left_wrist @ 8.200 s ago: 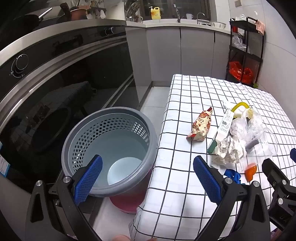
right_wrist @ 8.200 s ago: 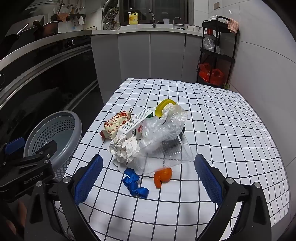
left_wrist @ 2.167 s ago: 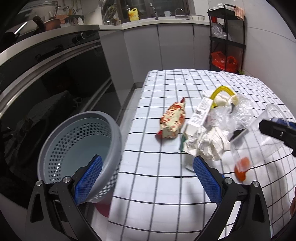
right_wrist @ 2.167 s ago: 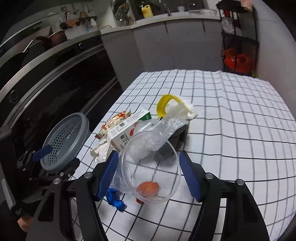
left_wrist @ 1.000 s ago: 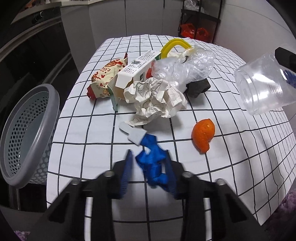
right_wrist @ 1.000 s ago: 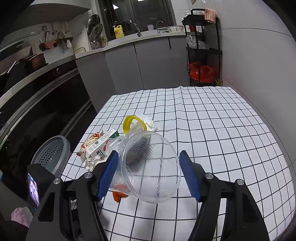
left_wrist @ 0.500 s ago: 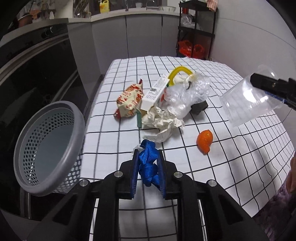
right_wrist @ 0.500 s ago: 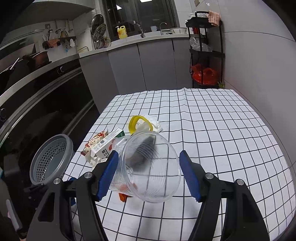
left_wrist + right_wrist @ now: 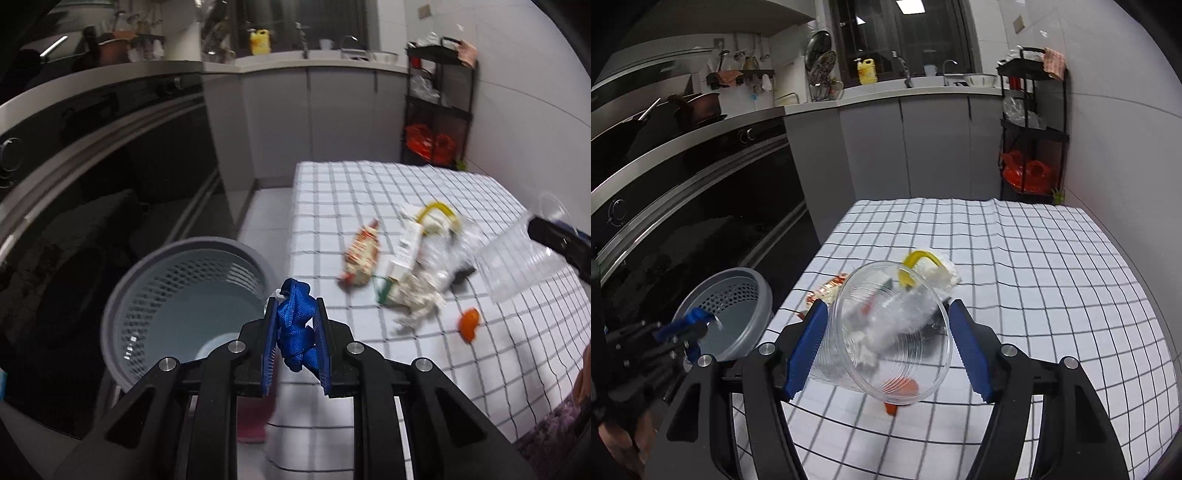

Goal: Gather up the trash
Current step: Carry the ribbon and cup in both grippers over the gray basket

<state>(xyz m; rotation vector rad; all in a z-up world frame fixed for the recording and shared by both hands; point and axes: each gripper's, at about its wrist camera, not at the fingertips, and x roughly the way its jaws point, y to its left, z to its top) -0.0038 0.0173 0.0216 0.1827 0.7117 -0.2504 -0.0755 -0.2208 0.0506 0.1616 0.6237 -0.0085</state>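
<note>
Half a second back, hung over the surface's near-left part with the blue ribbon scrap (image 9: 297, 328) pinched; now swung out past the left edge, left gripper (image 9: 294, 341) with jaws nearly closed on that scrap, poised at the near rim of the grey perforated bin (image 9: 122, 295) on the floor. Means a drop looks close: probably only a little more travel left, then a release. Right gripper (image 9: 884, 345) much as before, jaws part open and clamped on the clear plastic cup (image 9: 886, 332), raised above the surface with its mouth tipped toward the camera. Left behind on the checked surface (image 9: 369, 184), bunched around the middle nearer the left edge: red-and-white snack wrapper (image 9: 362, 254), white carton (image 9: 406, 247), crumpled paper (image 9: 417, 302), clear plastic bag with the yellow ring (image 9: 441, 212), and the orange peel (image 9: 469, 323) alone toward the near edge. Plenty of bare cloth toward the far edge and right side; bin tight against the left edge with the dark oven front just beyond, so little slack on that flank. For the cup, probably a clear path leftward over the pile to the bin.
</note>
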